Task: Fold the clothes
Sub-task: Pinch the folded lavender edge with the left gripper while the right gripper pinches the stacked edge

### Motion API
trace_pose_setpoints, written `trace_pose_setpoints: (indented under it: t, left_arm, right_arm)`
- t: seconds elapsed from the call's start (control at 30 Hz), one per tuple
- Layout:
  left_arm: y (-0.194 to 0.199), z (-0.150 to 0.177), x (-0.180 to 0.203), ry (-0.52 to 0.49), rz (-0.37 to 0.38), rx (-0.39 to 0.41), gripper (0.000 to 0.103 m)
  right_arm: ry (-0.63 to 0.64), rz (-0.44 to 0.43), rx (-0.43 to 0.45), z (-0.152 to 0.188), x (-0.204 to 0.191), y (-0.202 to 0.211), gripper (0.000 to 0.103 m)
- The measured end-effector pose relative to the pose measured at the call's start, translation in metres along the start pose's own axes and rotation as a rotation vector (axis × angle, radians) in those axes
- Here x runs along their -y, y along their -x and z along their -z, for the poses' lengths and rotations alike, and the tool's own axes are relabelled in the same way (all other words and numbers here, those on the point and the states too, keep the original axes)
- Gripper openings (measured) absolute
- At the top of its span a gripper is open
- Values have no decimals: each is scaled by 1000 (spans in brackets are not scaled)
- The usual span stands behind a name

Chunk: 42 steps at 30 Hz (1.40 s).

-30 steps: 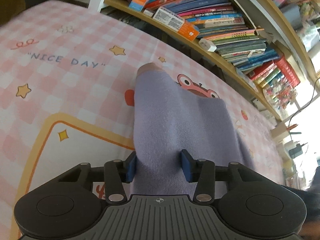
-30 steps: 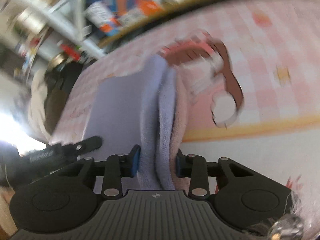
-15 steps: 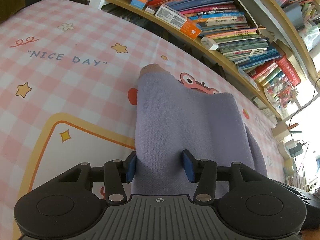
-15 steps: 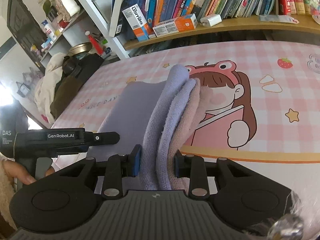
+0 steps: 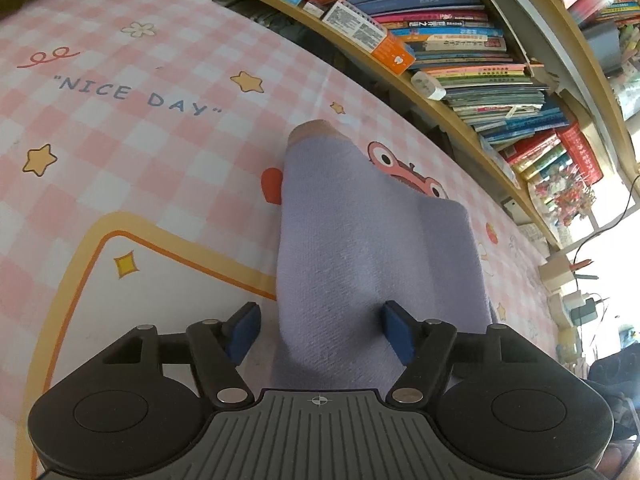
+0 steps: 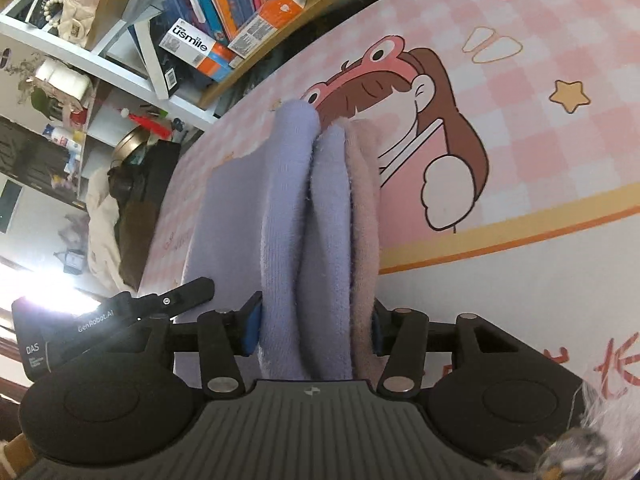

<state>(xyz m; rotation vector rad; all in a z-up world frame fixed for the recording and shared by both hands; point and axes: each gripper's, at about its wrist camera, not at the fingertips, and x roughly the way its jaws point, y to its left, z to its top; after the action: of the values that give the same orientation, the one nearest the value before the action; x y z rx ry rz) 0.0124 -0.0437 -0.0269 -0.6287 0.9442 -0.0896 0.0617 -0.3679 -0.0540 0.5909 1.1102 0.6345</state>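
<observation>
Now both my grippers tilt down toward the pink checked worktop (image 5: 120, 128). My left gripper (image 5: 322, 330) is opening, its pads standing off the lilac garment (image 5: 360, 248) that lies folded between them. My right gripper (image 6: 314, 328) is opening too, with the garment's bunched folds (image 6: 320, 220) filling its gap. A bookshelf (image 5: 460, 80) borders the far edge; bare cloth lies alongside.

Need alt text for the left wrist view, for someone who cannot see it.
A folded lavender garment with a pink cuff lies on a pink checked mat printed "NICE DAY", running between the fingers of the left gripper. Its jaws are opening, and the left pad stands clear of the cloth. A crowded bookshelf lines the far edge.
</observation>
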Motion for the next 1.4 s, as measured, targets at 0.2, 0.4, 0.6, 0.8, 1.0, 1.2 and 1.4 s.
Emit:
trace_pose_setpoints:
  t: [0.2, 0.4, 0.6, 0.8, 1.0, 1.2, 1.4]
  left_arm:
    - [5, 5, 11, -17, 15, 27, 40]
    - [31, 11, 36, -96, 14, 93, 35]
    - [55, 15, 49, -97, 57, 140, 35]
    - [64, 21, 65, -125, 50, 162, 35]
    - [71, 31, 72, -120, 39, 178, 35]
    - [78, 43, 76, -95, 20, 191, 35]
    - [84, 50, 83, -84, 1, 213, 35]
  right_arm:
    - [63, 27, -10, -2, -12, -2, 31]
    - [262, 47, 40, 5, -46, 20, 28]
    - [271, 14, 105, 12, -54, 50, 28]
    - [278, 20, 136, 19, -58, 67, 28]
    - [285, 5, 138, 23, -55, 77, 28]
    - [289, -25, 126, 25, -50, 84, 28]
    - [301, -49, 123, 27, -47, 89, 28]
